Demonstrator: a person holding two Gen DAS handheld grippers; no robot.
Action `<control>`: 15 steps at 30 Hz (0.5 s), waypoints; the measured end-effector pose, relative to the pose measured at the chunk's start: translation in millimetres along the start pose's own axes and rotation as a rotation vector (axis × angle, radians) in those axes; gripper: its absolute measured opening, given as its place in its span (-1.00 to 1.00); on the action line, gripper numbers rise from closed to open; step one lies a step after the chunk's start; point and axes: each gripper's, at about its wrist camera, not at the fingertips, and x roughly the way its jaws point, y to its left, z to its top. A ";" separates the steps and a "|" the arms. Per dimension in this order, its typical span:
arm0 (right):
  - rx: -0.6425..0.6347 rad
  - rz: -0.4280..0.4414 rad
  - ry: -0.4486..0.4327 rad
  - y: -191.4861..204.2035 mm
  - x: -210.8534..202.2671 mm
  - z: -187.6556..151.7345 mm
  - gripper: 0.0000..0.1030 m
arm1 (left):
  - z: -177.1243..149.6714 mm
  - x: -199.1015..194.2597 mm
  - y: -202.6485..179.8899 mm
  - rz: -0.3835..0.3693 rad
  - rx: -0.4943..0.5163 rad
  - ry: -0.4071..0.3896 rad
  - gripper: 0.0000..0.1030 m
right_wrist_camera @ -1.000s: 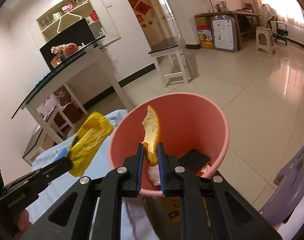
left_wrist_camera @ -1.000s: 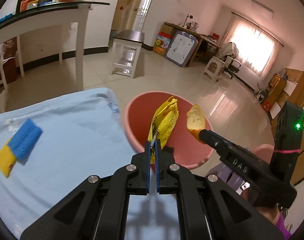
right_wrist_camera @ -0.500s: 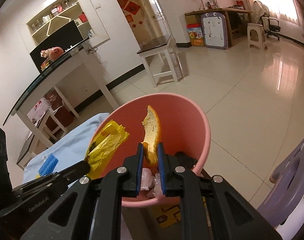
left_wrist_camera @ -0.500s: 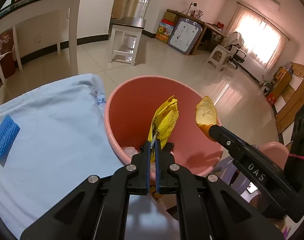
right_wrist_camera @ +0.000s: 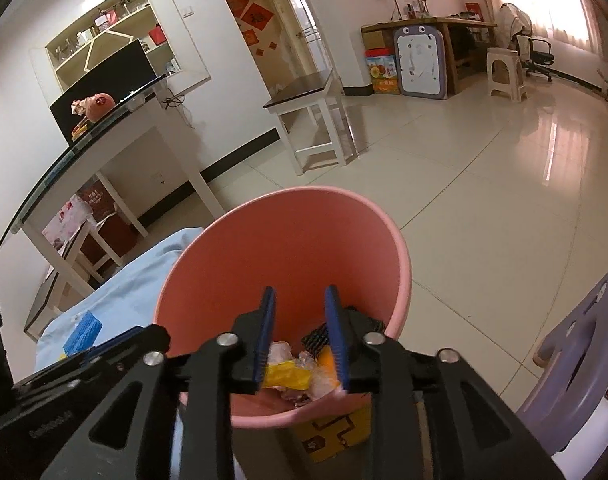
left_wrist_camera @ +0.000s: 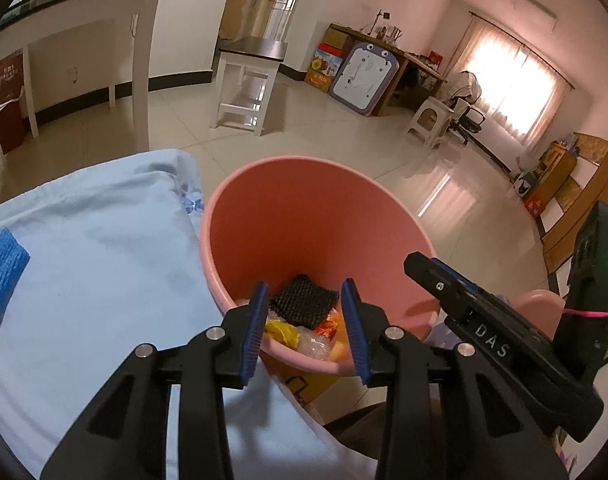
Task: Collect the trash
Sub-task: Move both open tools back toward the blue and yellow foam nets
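Nearest, the left gripper [left_wrist_camera: 304, 312] and right gripper [right_wrist_camera: 297, 340] both hang over the pink bin [left_wrist_camera: 263, 216], jaws apart and holding nothing. Inside the bin lie a yellow wrapper [left_wrist_camera: 281, 330], orange peel [right_wrist_camera: 328, 362] and a black pad [left_wrist_camera: 306, 300]. Left, a blue sponge [left_wrist_camera: 1, 276] rests on the pale-blue tabletop [left_wrist_camera: 103, 264].

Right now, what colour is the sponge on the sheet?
Blue, a yellow edge peeking beneath: the sponge shows best in the right wrist view.
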 end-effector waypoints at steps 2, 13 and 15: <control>-0.005 0.002 0.000 1.6 -2.6 -1.0 -0.37 | -0.9 -4.6 1.5 0.000 -0.001 -0.005 -0.26; -0.055 0.021 -0.018 35.3 -43.5 -19.4 0.06 | -12.6 -51.6 14.1 0.034 -0.030 -0.046 -0.26; -0.057 0.031 -0.020 44.0 -53.5 -27.5 0.07 | -15.1 -63.6 18.0 0.046 -0.032 -0.055 -0.26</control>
